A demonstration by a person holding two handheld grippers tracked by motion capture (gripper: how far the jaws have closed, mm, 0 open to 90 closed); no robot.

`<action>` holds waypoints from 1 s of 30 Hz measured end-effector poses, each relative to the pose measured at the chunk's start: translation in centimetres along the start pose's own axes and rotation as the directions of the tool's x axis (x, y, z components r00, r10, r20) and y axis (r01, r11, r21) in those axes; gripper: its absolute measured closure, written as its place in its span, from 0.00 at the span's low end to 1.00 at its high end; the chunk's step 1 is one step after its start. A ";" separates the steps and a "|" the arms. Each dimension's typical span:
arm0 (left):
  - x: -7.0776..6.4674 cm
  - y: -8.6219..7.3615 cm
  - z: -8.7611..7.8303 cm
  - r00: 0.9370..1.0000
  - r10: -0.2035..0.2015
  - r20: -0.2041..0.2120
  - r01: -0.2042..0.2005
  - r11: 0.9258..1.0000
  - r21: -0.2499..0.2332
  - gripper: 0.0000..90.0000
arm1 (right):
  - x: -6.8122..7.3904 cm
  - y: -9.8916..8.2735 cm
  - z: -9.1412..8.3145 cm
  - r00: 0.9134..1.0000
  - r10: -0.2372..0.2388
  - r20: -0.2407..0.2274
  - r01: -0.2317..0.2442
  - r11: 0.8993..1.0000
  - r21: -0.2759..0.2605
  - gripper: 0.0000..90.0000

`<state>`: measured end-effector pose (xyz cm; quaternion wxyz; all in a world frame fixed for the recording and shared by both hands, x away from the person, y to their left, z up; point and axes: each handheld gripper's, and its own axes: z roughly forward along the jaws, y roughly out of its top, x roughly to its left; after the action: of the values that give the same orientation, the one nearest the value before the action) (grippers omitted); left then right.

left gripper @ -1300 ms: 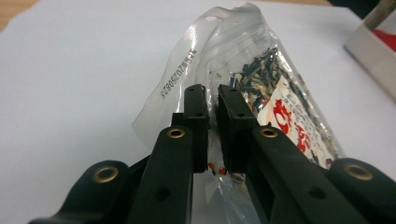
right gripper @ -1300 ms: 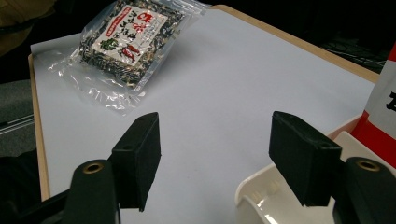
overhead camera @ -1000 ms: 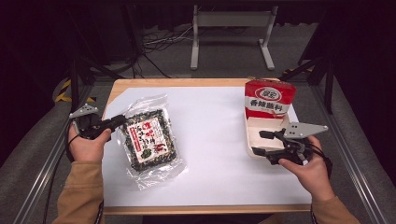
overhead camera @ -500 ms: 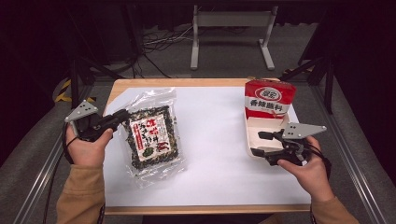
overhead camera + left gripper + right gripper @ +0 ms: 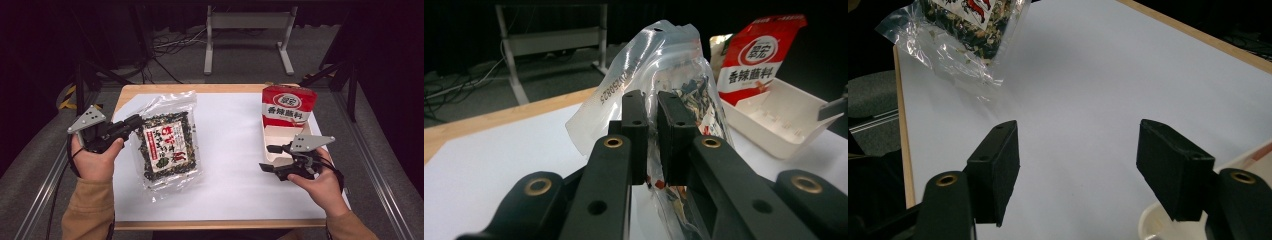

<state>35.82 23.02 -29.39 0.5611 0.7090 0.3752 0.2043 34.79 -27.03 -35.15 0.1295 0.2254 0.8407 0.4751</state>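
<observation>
A clear bag of dark dried seaweed snack [image 5: 167, 145] with a red and white label is lifted off the white table sheet on its left side. My left gripper [image 5: 134, 121] is shut on the bag's left edge; in the left gripper view the bag [image 5: 674, 75] rises between the two pressed pads [image 5: 634, 130]. A red snack packet [image 5: 288, 107] stands in the far end of a cream tray [image 5: 280, 140] at the right. My right gripper [image 5: 267, 157] hovers open at the tray's near end, with bare sheet between its fingers [image 5: 998, 165].
The white sheet [image 5: 230, 165] covers a wooden table [image 5: 200, 88]. Metal rails run along both table sides. A grey stand [image 5: 247, 35] and cables lie on the dark floor beyond the far edge.
The left hand has risen and drawn left, lifting and tilting the seaweed bag up from lying flat. The right hand has kept still.
</observation>
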 end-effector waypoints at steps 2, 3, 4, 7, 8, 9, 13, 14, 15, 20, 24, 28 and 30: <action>-0.4 0.2 0.1 1.000 0.004 0.012 -0.004 1.000 -0.002 0.93 | 0.2 0.2 0.3 1.000 -0.003 -0.010 0.003 1.000 0.000 0.38; -0.6 0.3 0.2 1.000 0.012 0.018 -0.012 1.000 -0.009 0.93 | 0.3 0.4 0.5 1.000 -0.003 -0.016 0.003 1.000 -0.001 0.38; -0.9 0.4 0.4 0.999 0.017 0.029 -0.016 1.000 -0.009 0.93 | 0.4 0.7 0.7 1.000 0.001 -0.025 -0.001 1.000 -0.002 0.40; -1.3 0.6 0.7 0.999 0.023 0.039 -0.022 1.000 -0.014 0.93 | 0.5 1.0 1.0 0.999 0.010 -0.039 -0.010 1.000 -0.010 0.40; -1.5 0.7 0.9 0.999 0.026 0.045 -0.025 1.000 -0.015 0.93 | 0.6 1.2 1.2 0.999 0.016 -0.049 -0.017 1.000 -0.013 0.40; -1.8 0.8 1.1 0.998 0.032 0.053 -0.031 0.999 -0.018 0.93 | 0.6 1.4 1.4 0.998 0.020 -0.055 -0.021 1.000 -0.014 0.41; -2.7 1.2 2.0 0.995 0.047 0.083 -0.045 0.999 -0.020 0.93 | 1.1 2.3 2.4 0.997 0.027 -0.076 -0.030 0.999 -0.045 0.41; -3.0 1.2 2.3 0.995 0.048 0.088 -0.046 0.999 -0.022 0.93 | 1.2 2.5 2.7 0.996 0.029 -0.081 -0.033 0.998 -0.055 0.41; -3.2 1.3 2.6 0.993 0.056 0.099 -0.055 0.998 -0.019 0.93 | 1.2 2.7 2.9 0.996 0.032 -0.083 -0.037 0.997 -0.065 0.40; -4.2 1.5 3.5 0.990 0.066 0.128 -0.063 0.998 -0.020 0.93 | 1.3 3.2 3.9 0.995 0.046 -0.086 -0.053 0.996 -0.071 0.40; -5.0 1.6 4.3 0.985 0.077 0.153 -0.075 0.997 -0.018 0.93 | 1.3 3.5 4.5 0.997 0.044 -0.069 -0.049 0.996 -0.074 0.38; -5.8 1.8 5.1 0.980 0.084 0.178 -0.081 0.996 -0.023 0.93 | 1.2 3.7 4.8 0.996 0.045 -0.074 -0.052 0.994 -0.091 0.38; -6.1 1.9 5.4 0.978 0.088 0.190 -0.085 0.996 -0.023 0.93 | 1.1 3.8 4.8 0.995 0.050 -0.082 -0.058 0.994 -0.095 0.37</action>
<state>36.36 14.73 -28.33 0.5903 0.7369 0.2868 0.1623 36.90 -21.21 -34.37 0.0939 0.2223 0.8146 0.5274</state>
